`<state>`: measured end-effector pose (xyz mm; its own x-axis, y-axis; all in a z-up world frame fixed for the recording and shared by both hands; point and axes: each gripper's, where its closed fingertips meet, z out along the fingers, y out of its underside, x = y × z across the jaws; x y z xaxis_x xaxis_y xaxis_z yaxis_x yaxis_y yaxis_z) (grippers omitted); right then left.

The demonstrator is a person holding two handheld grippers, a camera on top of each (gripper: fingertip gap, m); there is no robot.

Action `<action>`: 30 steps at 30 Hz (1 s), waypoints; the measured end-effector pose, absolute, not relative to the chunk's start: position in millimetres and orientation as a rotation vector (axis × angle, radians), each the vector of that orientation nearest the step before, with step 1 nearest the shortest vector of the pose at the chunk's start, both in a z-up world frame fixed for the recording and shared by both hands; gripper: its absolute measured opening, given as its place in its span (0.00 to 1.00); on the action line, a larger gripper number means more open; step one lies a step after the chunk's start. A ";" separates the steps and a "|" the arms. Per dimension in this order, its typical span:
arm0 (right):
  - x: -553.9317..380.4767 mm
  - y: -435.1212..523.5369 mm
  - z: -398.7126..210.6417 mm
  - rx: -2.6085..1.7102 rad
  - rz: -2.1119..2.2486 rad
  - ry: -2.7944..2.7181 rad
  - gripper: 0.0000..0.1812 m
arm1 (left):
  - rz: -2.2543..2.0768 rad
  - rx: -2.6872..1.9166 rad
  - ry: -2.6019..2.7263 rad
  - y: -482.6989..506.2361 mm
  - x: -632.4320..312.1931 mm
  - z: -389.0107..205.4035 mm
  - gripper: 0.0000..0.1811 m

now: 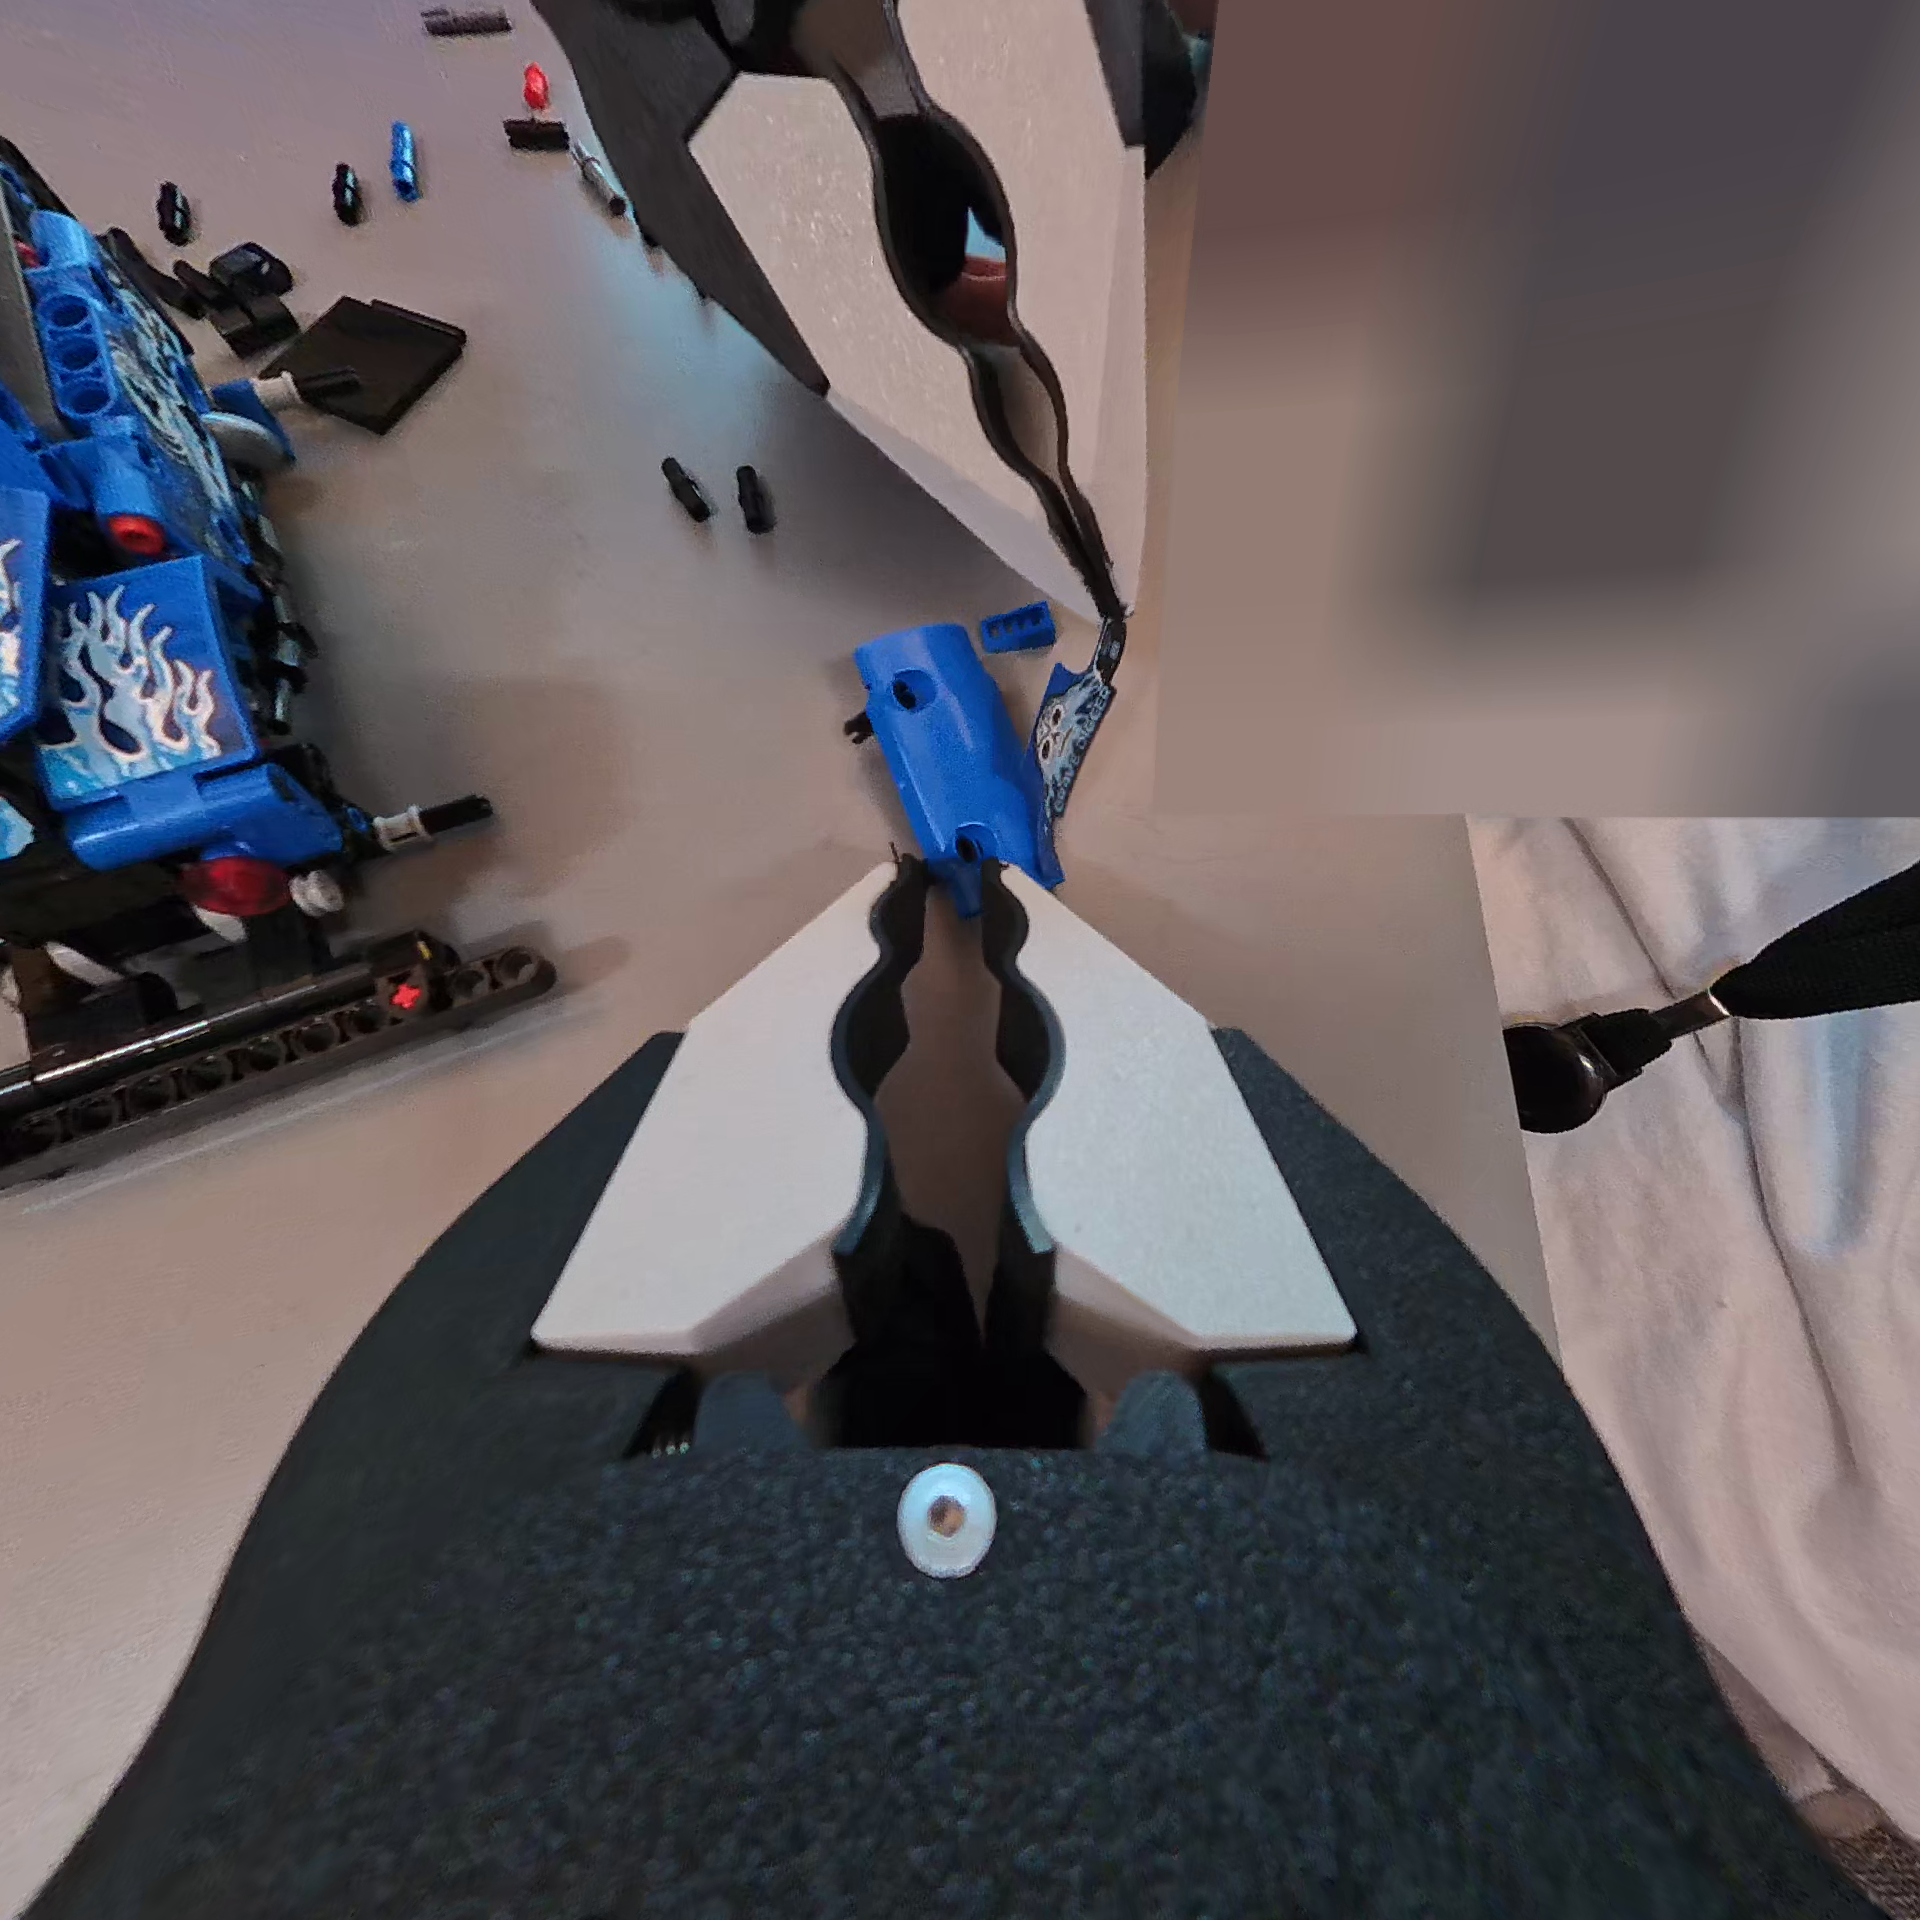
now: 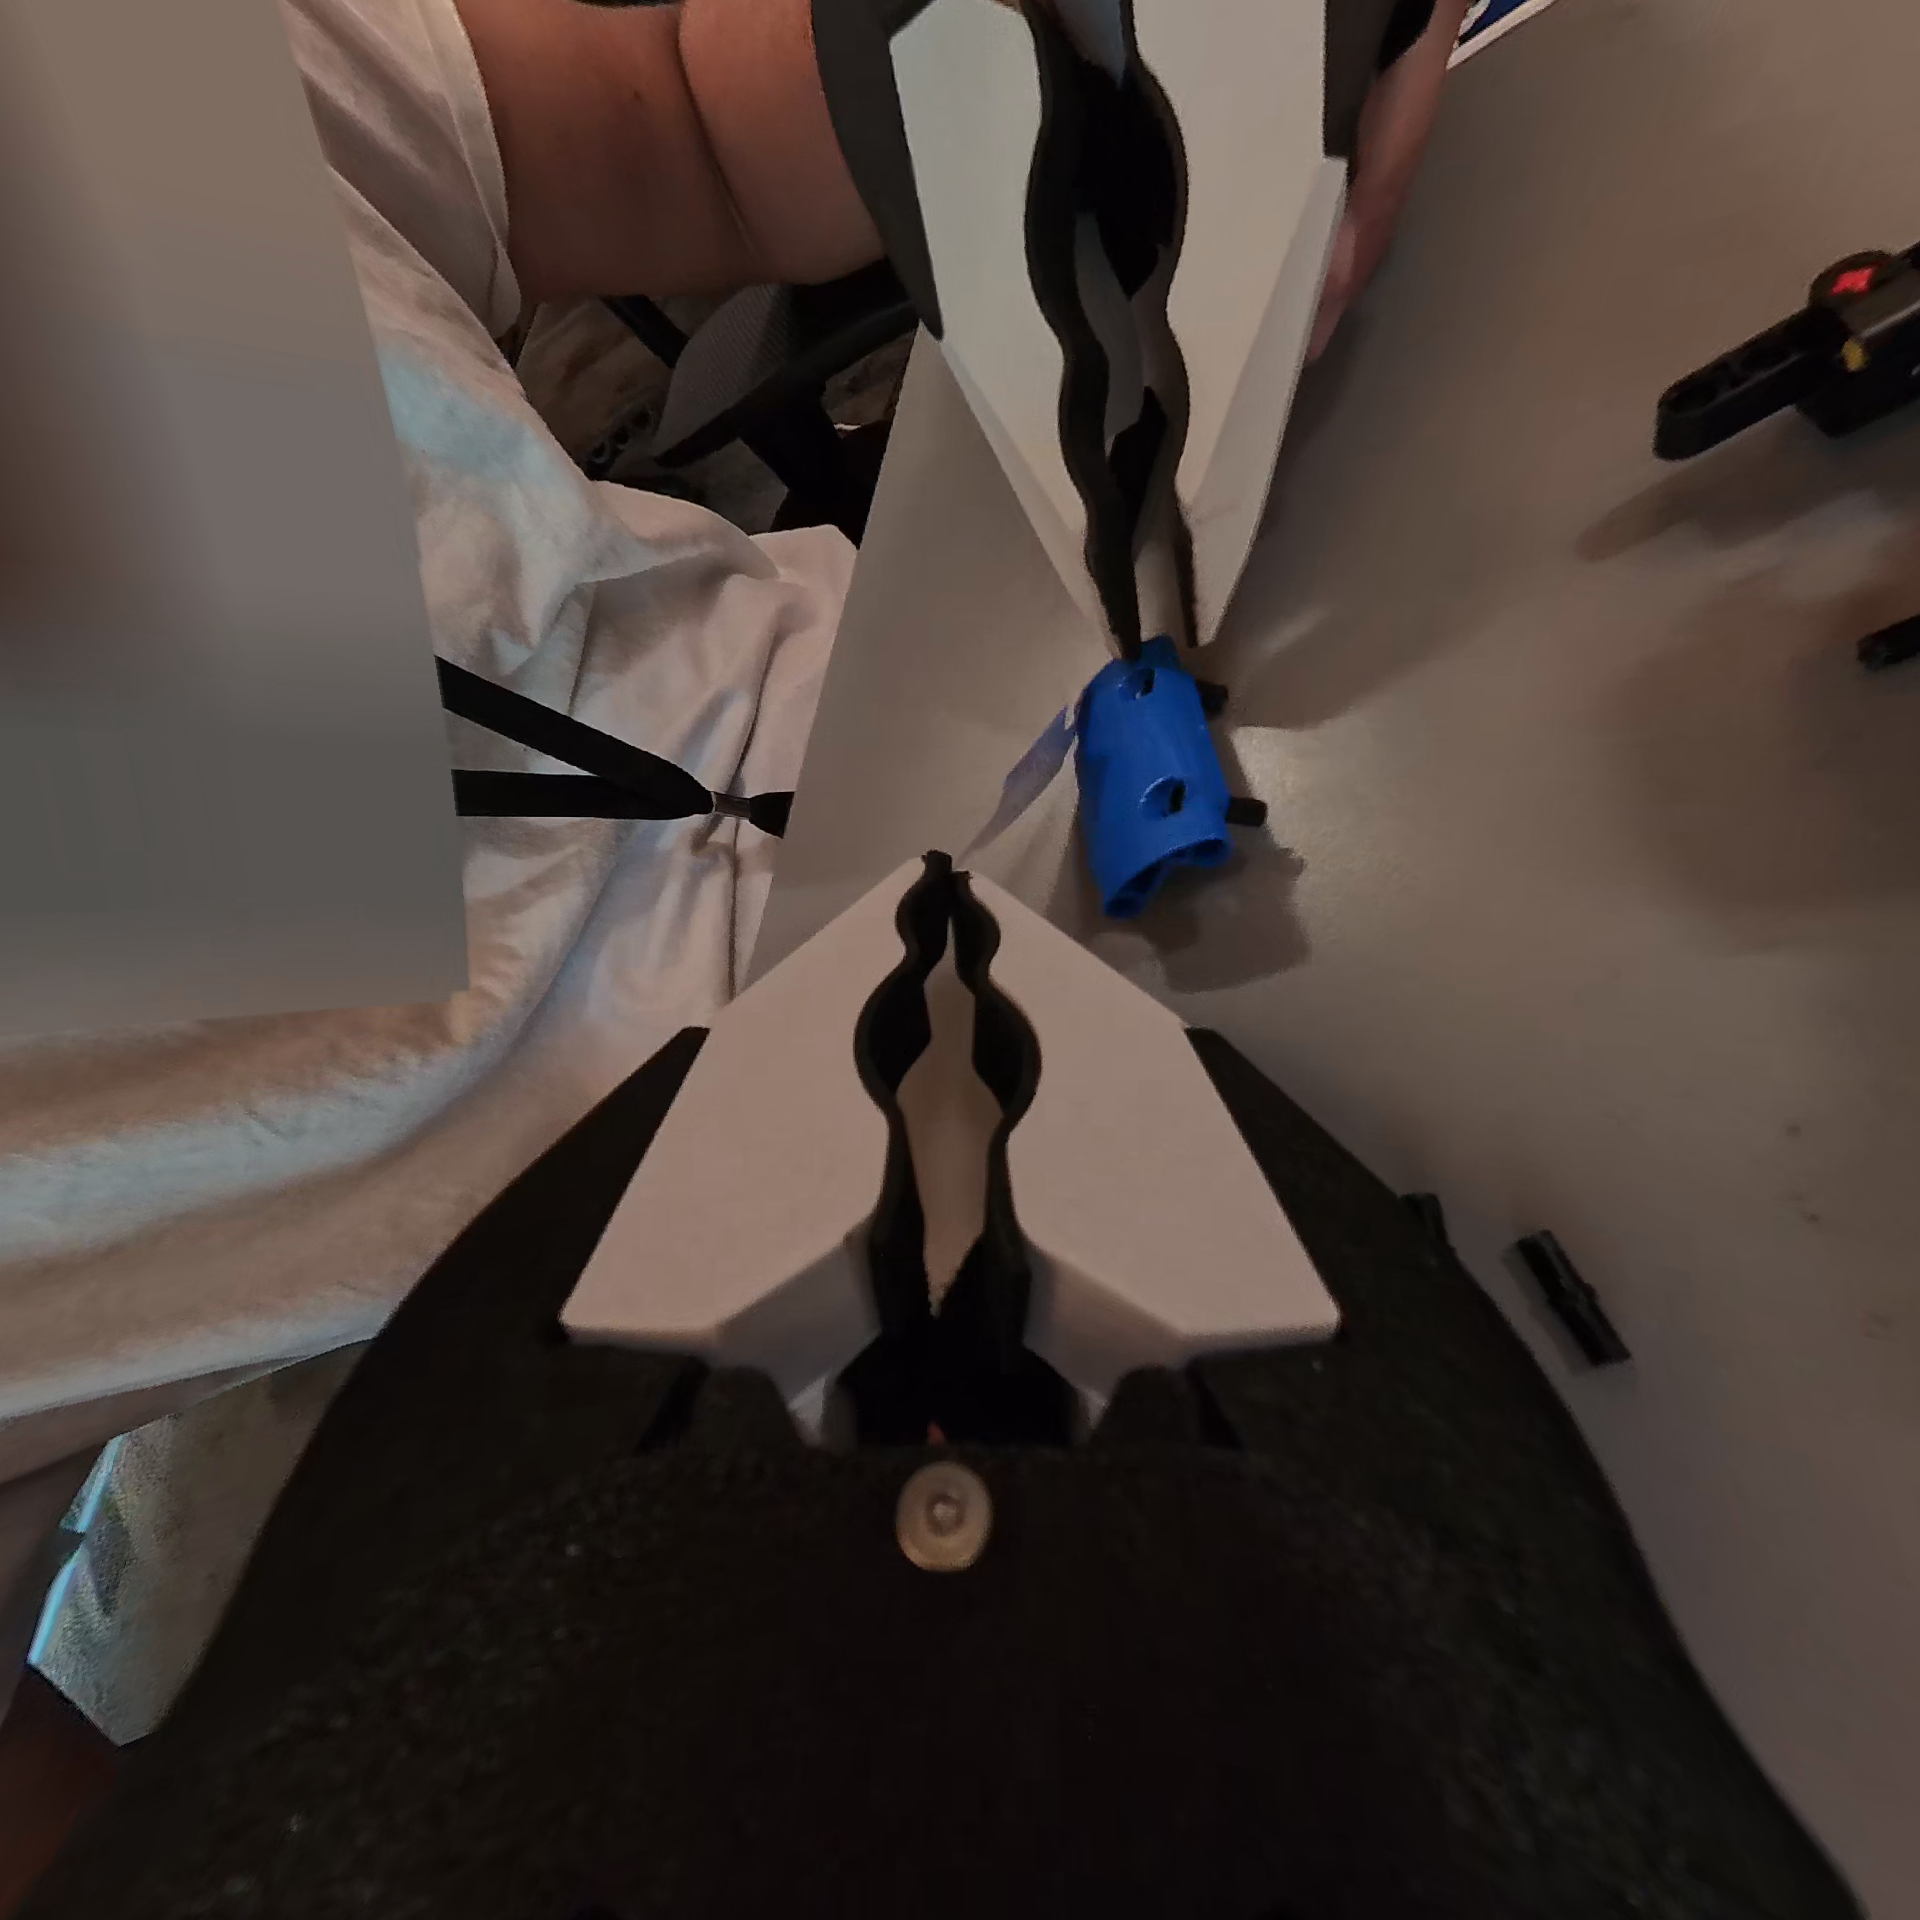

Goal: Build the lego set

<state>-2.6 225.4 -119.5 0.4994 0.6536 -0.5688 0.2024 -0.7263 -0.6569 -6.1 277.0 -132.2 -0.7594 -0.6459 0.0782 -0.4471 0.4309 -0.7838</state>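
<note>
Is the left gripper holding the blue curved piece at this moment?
Yes: in the left wrist view the left gripper has its fingers closed on the lower tip of the blue curved piece.

Right gripper point(image 2: 943, 864): black body, pale finger blocks, wavy black pads point(image 2: 904, 1023); tips pressed together, nothing seen between them. Left gripper point(image 2: 1151, 636): entered from the top, tips clamped on the upper end of a blue curved panel point(image 2: 1148, 790). Panel: holes in its face, black pins point(image 2: 1247, 808) projecting from its far side, lower end resting on the grey table point(image 2: 1558, 935). Black beam assembly point(image 2: 1797, 353) with red mark: at the table's right edge. Loose black pin point(image 2: 1571, 1299): lower right. White garment point(image 2: 582, 644) with black strap point(image 2: 582, 764): beyond the table's left edge.
</note>
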 end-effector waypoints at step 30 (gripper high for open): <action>8.4 231.8 -116.8 -2.224 0.898 -0.777 0.00 | -1.356 -1.217 2.517 273.1 18.0 -132.8 0.11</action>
<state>8.4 231.8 -116.8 0.5981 0.6999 -0.3905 0.2860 -0.6415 -0.7118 18.0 273.1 -132.8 -0.6927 -0.6494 0.3137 -0.6191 0.3124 -0.7205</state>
